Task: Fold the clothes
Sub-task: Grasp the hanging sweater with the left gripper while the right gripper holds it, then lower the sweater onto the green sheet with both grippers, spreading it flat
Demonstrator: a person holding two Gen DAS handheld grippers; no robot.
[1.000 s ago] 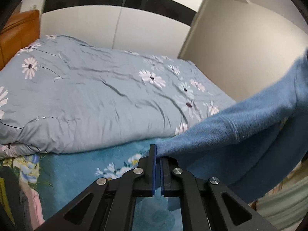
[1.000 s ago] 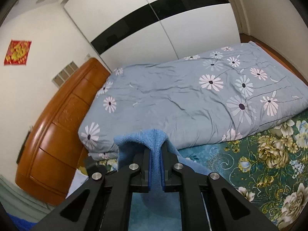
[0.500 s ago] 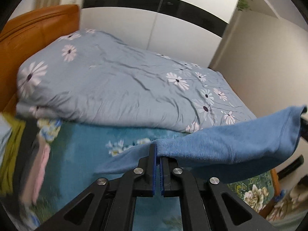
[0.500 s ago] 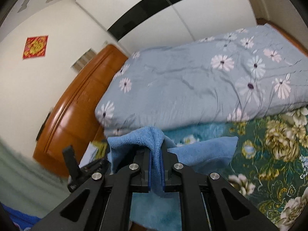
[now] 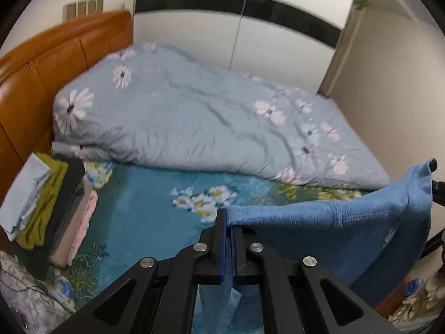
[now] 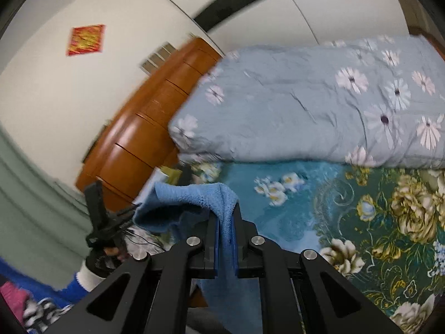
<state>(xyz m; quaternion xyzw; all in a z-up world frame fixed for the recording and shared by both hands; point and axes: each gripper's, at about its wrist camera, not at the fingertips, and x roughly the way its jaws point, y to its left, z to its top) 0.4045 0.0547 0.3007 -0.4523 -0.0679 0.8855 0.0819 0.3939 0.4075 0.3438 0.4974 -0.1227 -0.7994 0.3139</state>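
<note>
A blue fleece garment [image 5: 328,220] hangs in the air between my two grippers above the bed. My left gripper [image 5: 228,217] is shut on one end of its top edge. My right gripper [image 6: 224,217] is shut on the other end, where the blue garment [image 6: 194,194] drapes over the fingers. In the left wrist view the cloth stretches right to its far corner [image 5: 422,172]. In the right wrist view the left gripper's body [image 6: 105,222] shows at the lower left. The garment's lower part hangs out of sight.
A grey-blue daisy quilt [image 5: 194,117] lies folded along the far side of the bed. The teal floral bedspread [image 5: 147,208] is in front of it. A stack of folded clothes [image 5: 47,203] sits by the orange headboard [image 5: 55,55]. A white wardrobe stands behind.
Both grippers have swung left toward the headboard with the garment still held. The stack of folded clothes has come into the left wrist view.
</note>
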